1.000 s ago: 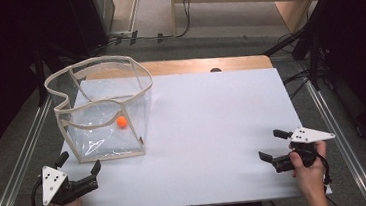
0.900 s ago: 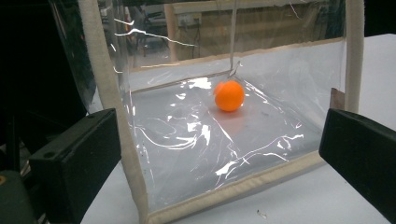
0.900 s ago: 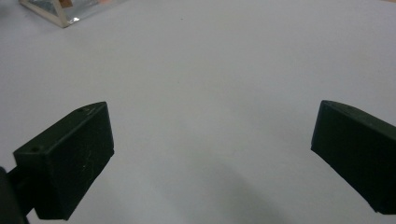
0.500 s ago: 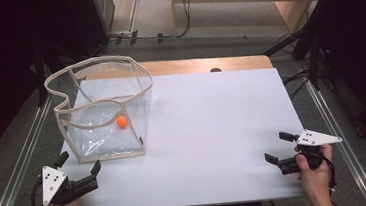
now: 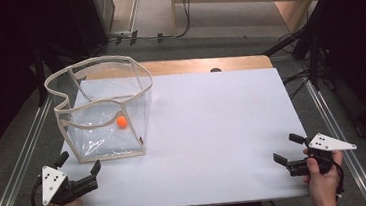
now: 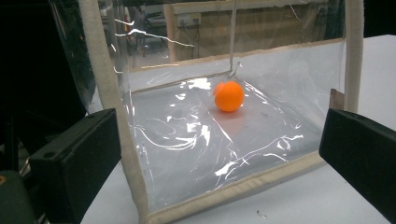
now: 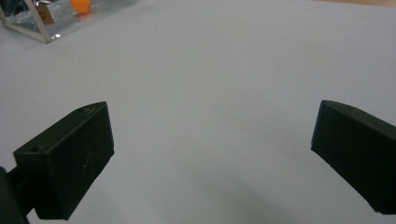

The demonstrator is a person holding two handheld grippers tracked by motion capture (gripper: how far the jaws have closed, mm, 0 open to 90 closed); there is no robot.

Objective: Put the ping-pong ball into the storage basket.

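Observation:
A clear plastic bag (image 5: 102, 110) with beige trim stands open-topped at the table's left. An orange ball (image 5: 121, 121) lies on its floor, seen through the near wall in the left gripper view as the ball (image 6: 229, 96). My left gripper (image 5: 78, 162) rests at the front left corner, open, just short of the bag's near bottom edge (image 6: 233, 189), with nothing between its jaws. My right gripper (image 5: 287, 148) sits at the front right edge, open and empty, over bare white table (image 7: 210, 93). The bag's corner (image 7: 42, 23) and the ball (image 7: 80, 4) show far off.
The white tabletop (image 5: 213, 130) spreads between the two grippers. A wooden strip (image 5: 203, 65) runs along the far edge. Metal rails (image 5: 24, 147) flank the table, with cables and dark equipment beyond.
My right gripper has drawn back toward the front right edge of the table. The left gripper, bag and ball have stayed put.

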